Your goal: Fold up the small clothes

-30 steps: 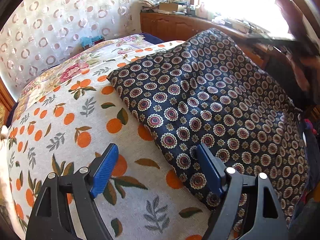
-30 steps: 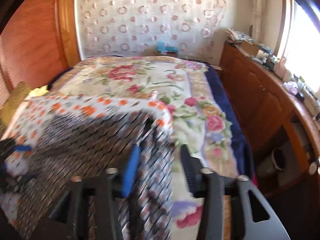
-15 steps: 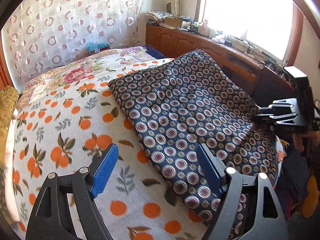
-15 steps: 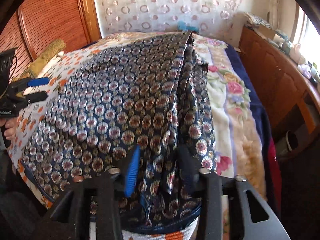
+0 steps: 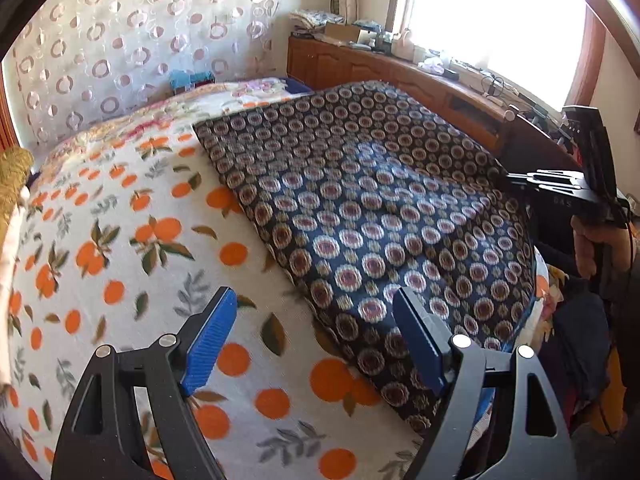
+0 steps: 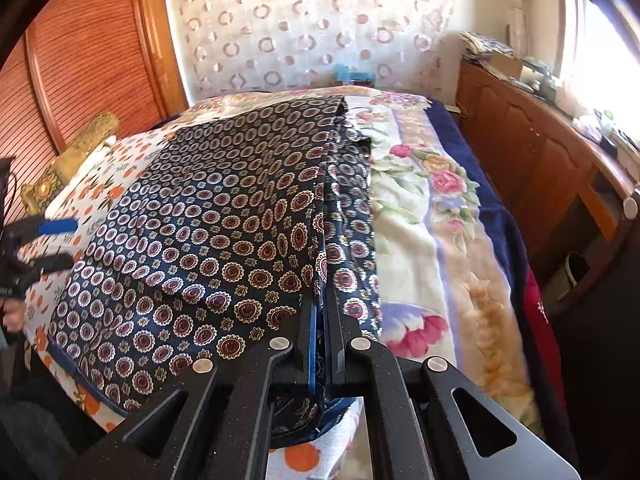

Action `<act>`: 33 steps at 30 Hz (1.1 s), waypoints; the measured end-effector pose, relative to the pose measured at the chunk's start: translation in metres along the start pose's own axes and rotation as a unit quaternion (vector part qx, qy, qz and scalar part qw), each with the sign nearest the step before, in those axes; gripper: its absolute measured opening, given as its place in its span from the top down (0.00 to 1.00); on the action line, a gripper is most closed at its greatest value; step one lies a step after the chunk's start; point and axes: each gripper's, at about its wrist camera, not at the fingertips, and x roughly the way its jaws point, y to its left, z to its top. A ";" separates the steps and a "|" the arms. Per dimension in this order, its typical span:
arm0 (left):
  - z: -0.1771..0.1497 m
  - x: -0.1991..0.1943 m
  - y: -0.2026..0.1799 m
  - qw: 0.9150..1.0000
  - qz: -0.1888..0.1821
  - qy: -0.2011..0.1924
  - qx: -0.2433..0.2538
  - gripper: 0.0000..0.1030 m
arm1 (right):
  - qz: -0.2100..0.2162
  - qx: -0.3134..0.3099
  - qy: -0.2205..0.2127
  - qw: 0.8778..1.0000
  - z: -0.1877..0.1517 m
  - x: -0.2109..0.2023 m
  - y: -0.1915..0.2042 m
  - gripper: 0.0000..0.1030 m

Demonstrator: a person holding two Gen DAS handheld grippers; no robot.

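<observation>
Right wrist view: the right gripper sits at bottom centre of the frame, its jaws having just closed, now clenched on the near edge of the navy medallion-print garment. A fold of that cloth is pinched between the blue pads and a small loop of it bulges out below them. From the grip point a raised crease runs up the frame toward the far corner of the garment.

The garment lies spread on the bed, covering the centre and left of this frame. It rests on an orange-print blanket, visible at the left and below the gripper, and its right edge overlaps a floral bedspread that fills the right half of the bed. A wooden cabinet runs along the right edge of the frame.

Left wrist view: the left gripper is released, jaws wide apart, nothing between the pads. It hovers at lower centre above the orange-print blanket, with the garment's near left edge passing just inside the right-hand finger; no contact visible. The garment occupies the centre and right of this frame. The right gripper appears at the right edge, jaws together at the garment's far side, with a person's hand on its handle.
</observation>
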 end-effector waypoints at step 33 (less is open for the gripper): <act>-0.031 -0.004 -0.026 0.997 -0.060 0.026 -0.037 0.61 | -0.003 0.046 0.009 0.999 -0.031 0.009 0.020 0.74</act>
